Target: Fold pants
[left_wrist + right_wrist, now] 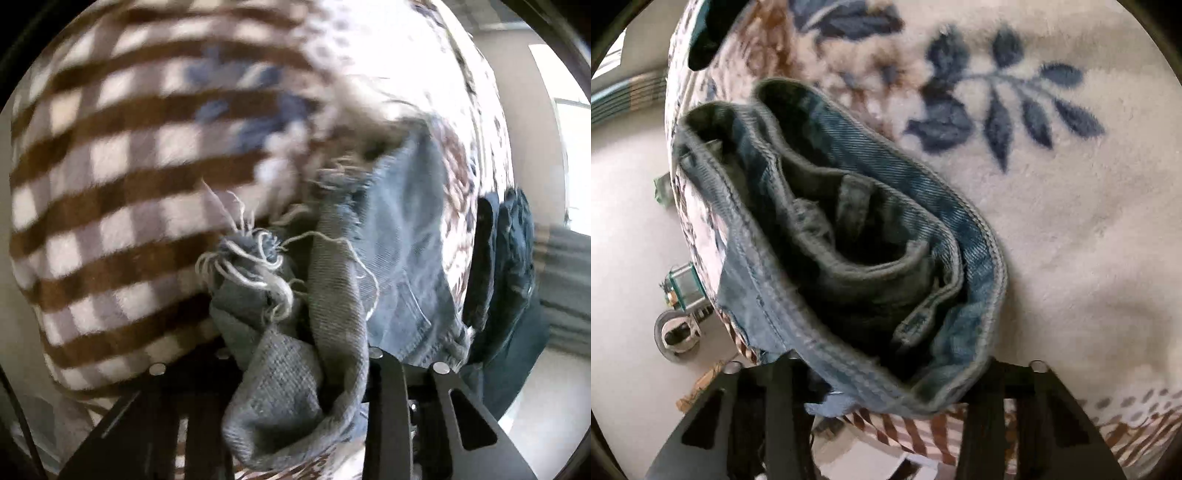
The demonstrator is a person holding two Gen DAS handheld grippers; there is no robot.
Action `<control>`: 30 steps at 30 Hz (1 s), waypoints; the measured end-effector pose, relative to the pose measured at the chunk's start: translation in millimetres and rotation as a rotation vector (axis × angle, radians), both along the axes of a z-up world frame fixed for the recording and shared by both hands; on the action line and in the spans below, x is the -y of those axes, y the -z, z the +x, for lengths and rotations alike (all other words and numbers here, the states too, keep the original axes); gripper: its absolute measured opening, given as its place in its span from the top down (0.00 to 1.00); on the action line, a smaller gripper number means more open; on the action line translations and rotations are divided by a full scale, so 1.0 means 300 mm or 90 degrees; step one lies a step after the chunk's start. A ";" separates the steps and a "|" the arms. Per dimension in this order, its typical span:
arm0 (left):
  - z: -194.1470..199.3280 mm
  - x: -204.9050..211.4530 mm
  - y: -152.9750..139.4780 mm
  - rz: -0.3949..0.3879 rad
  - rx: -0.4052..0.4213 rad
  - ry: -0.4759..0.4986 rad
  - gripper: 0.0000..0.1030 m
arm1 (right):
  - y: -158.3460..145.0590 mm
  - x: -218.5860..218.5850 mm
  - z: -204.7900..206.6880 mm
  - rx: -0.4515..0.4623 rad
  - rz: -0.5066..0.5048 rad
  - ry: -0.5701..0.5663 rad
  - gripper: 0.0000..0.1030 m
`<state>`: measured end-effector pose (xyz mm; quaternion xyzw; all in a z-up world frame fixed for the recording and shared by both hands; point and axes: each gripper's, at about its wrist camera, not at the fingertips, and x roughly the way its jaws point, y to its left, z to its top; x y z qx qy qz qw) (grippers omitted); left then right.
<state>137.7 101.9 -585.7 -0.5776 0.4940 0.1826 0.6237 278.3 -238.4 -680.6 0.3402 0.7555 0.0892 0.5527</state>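
The left gripper (295,369) is clamped on the jeans' (399,251) frayed hem; the right gripper (886,373) seems, through blur, clamped on the waistband (849,354). The jeans hang over the blanket (1052,221). Bunched cloth may slip, skewing the fold.

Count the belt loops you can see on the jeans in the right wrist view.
2. One belt loop stands upright inside the open waistband of the jeans; a second belt loop lies slanted near the right gripper. Others may be hidden in the folds.
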 end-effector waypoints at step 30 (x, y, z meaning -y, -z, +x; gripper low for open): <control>1.557 0.101 -0.648 0.005 0.337 0.358 0.77 | -0.792 0.234 1.012 0.339 0.026 0.307 0.73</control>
